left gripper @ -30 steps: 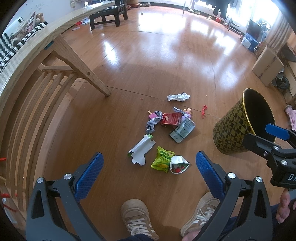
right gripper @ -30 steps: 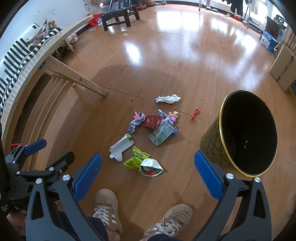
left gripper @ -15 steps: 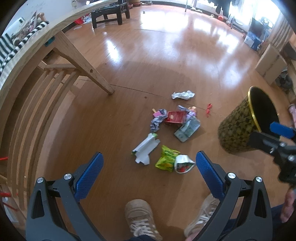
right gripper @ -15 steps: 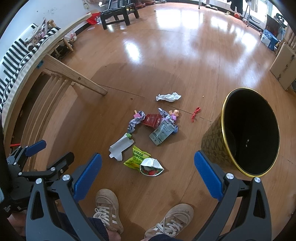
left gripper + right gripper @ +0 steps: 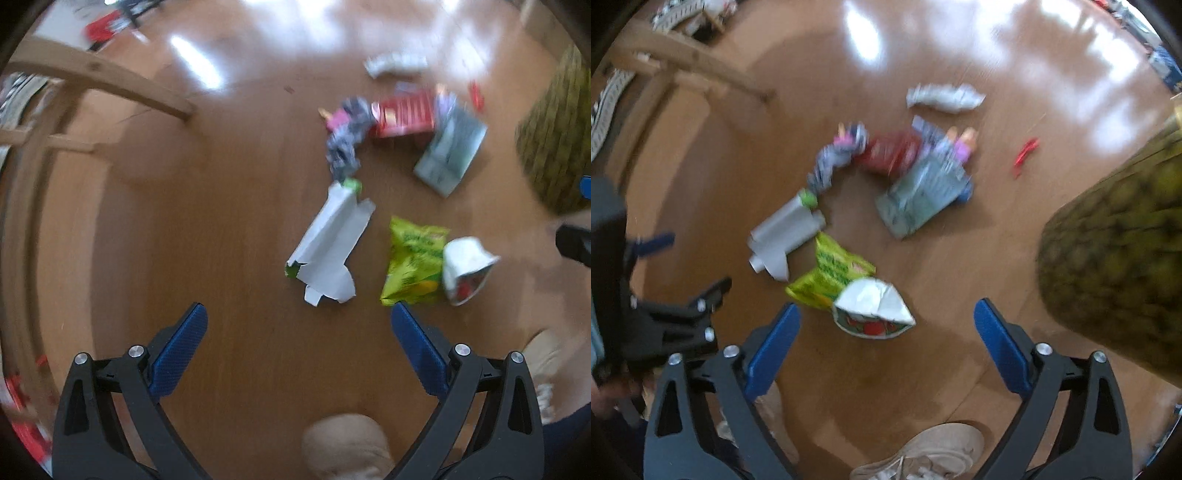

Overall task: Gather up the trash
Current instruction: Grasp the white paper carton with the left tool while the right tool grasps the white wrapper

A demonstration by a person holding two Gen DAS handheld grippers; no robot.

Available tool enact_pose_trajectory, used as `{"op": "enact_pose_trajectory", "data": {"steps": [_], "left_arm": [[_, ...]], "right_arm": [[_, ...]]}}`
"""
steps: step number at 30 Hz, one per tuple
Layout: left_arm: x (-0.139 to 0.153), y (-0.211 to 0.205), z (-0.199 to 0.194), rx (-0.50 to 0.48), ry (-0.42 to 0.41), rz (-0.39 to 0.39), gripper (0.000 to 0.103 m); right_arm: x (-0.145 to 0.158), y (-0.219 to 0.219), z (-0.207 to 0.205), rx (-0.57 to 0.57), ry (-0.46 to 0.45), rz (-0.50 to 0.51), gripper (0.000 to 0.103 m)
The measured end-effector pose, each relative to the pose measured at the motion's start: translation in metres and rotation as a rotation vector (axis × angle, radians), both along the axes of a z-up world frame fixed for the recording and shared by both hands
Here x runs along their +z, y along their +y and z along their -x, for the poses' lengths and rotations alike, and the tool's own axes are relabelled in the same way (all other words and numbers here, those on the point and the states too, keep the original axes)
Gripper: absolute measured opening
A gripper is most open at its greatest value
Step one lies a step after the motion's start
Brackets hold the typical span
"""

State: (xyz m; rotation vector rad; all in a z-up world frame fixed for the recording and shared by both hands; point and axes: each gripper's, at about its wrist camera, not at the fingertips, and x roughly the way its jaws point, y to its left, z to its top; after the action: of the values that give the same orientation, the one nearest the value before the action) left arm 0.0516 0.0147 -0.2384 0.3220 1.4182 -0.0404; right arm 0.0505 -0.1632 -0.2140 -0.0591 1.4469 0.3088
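Brown wood floor (image 5: 221,221) fills the left wrist view, blurry. Left gripper (image 5: 298,325) points down at it, jaws spread wide, nothing between the blue pads. Trash lies scattered ahead of the tips: flattened white carton (image 5: 328,247) just beyond the gap, green snack bag (image 5: 412,266) to its right and touching a torn white wrapper (image 5: 465,269). Farther off, a grey crumpled wrapper (image 5: 345,147), red box (image 5: 404,114), grey-green packet (image 5: 450,151), and white crumpled paper (image 5: 395,62) near the top. Gold-patterned bin (image 5: 557,136) at the right edge, apart from the pile. Wooden furniture leg (image 5: 110,81) upper left. Tan shoe (image 5: 343,446) at the bottom between the gripper arms. Right wrist view, also blurred: right gripper (image 5: 886,325) aimed down at the floor, jaws wide but closing slightly, nothing gripped; the torn white wrapper (image 5: 873,306) sits just ahead of the gap, nearer the left pad, not touched. Green snack bag (image 5: 827,277) overlaps it from behind, white carton (image 5: 783,236) left of that. Grey-green packet (image 5: 923,195), red box (image 5: 890,151), grey wrapper (image 5: 827,166), white paper (image 5: 943,96) and a small red scrap (image 5: 1025,153) farther up. Bin (image 5: 1115,258) looms at right, close beside the right pad. Left gripper's black frame (image 5: 665,314) shows at the left edge. Tan shoe (image 5: 923,454) at bottom.
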Motion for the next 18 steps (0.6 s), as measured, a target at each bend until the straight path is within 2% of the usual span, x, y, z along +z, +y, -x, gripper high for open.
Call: {"op": "enact_pose_trajectory", "data": {"steps": [6,14,16,17,18], "left_arm": [[-0.061,0.002,-0.021,-0.065,0.013,0.013,0.097],[-0.106,0.007,-0.042,-0.059,0.009,0.065,0.096],[-0.116,0.011,-0.045,-0.057,0.032,0.089,0.084],[-0.116,0.013,-0.045,-0.051,0.023,0.129,0.078],[-0.115,0.014,-0.044,-0.048,0.025,0.157,0.067]], "right_arm": [[-0.065,0.016,0.003,0.118,0.065,0.046,0.087],[-0.117,0.028,-0.001,0.146,0.12,0.034,0.082],[-0.125,0.029,-0.004,0.123,0.122,-0.003,0.082],[-0.129,0.029,-0.006,0.11,0.134,-0.015,0.079],[-0.132,0.028,-0.006,0.094,0.159,-0.058,0.069]]}}
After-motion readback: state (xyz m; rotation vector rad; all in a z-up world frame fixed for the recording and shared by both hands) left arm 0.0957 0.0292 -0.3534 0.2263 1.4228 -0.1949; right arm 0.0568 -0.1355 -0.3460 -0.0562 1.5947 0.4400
